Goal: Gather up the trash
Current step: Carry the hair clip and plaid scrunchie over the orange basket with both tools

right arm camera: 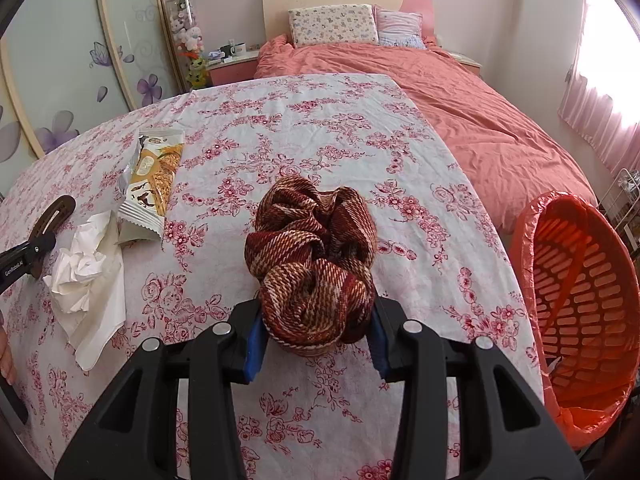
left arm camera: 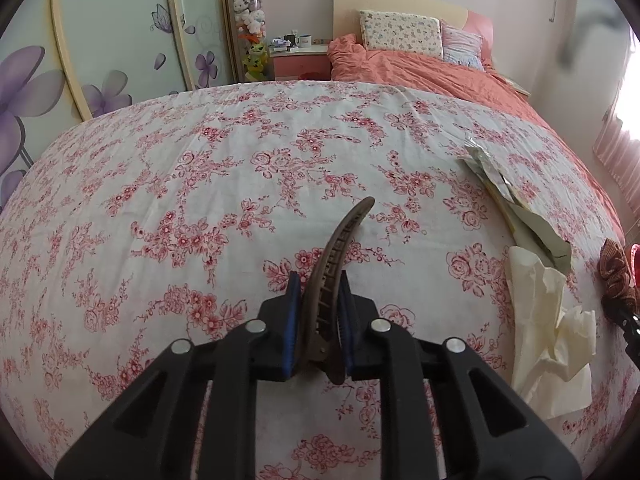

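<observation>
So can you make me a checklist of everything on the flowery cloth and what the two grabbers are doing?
Surface: floral cloth, wrinkled, lying on the bed.
Job's things: crumpled tissue and snack wrapper side by side; bin with orange liner at the right edge.
Clutter: brown hair clip; plaid scrunchie.
Grippers: left gripper shut on the hair clip; right gripper fingers squeezing the scrunchie.
Cables: nothing seen.
Surroundings: coral duvet, two pillows, nightstand with mugs, tube of plush toys, flower-painted wardrobe doors, pink curtain.
</observation>
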Demonstrator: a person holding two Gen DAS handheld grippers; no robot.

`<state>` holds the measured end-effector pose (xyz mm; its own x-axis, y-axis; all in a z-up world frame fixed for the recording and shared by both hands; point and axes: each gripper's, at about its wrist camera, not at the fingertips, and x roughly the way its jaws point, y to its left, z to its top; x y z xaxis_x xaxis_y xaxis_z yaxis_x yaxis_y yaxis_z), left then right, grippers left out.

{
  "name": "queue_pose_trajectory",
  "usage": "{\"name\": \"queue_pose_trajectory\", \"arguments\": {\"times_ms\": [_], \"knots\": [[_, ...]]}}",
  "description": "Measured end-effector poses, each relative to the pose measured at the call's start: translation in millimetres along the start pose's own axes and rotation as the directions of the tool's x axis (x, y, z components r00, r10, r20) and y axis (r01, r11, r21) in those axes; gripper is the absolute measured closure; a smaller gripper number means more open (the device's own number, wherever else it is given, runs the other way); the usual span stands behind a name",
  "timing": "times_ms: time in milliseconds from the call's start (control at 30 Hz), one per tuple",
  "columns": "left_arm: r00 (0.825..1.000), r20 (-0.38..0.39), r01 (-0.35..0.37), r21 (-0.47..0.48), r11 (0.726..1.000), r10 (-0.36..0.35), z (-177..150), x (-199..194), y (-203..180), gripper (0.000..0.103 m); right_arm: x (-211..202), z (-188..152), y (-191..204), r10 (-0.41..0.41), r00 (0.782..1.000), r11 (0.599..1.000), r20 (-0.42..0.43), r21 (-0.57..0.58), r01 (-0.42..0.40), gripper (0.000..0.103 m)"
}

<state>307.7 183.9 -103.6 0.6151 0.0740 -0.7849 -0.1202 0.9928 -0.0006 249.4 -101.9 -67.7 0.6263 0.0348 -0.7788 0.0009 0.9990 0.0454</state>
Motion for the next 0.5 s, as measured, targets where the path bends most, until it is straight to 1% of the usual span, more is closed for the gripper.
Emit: {"name": "queue_pose_trajectory", "arguments": {"times_ms": [67, 133, 267, 400, 500], "knots": [[1.000, -0.009, 0.018, -0.005, 1.000, -0.018, -0.3, -1.7, -1.0, 0.085, -1.0, -0.2, -0.1, 0.012, 1.000, 1.000, 0.003, -0.017, -0.012, 0.070], [1.000, -0.009, 0.029, -0.006, 1.000, -0.029, -1.7, -5.6, -4.0, 0.085, -4.2, -1.5, -3.3, 0.027, 1.000, 1.000, 0.009, -0.012, -0.026, 0.073], [0.999, 0.000, 0.044, -0.015, 0.999, -0.044, -4.3, -15.9, -8.4, 0.085, -17.1, -7.8, -17.2, 0.069, 0.997, 0.997, 0.017, 0.044, -0.070, 0.074], [0.997, 0.007, 0.073, -0.030, 0.997, -0.073, -5.8, -32.4, -16.1, 0.085, -33.0, -11.6, -28.4, 0.076, 0.996, 0.995, 0.039, 0.065, -0.078, 0.074], [0.995, 0.026, 0.094, -0.017, 0.995, -0.093, -6.9, -47.8, -27.2, 0.085, -47.2, -13.9, -39.1, 0.081, 0.995, 0.992, 0.061, 0.088, -0.086, 0.074]]}}
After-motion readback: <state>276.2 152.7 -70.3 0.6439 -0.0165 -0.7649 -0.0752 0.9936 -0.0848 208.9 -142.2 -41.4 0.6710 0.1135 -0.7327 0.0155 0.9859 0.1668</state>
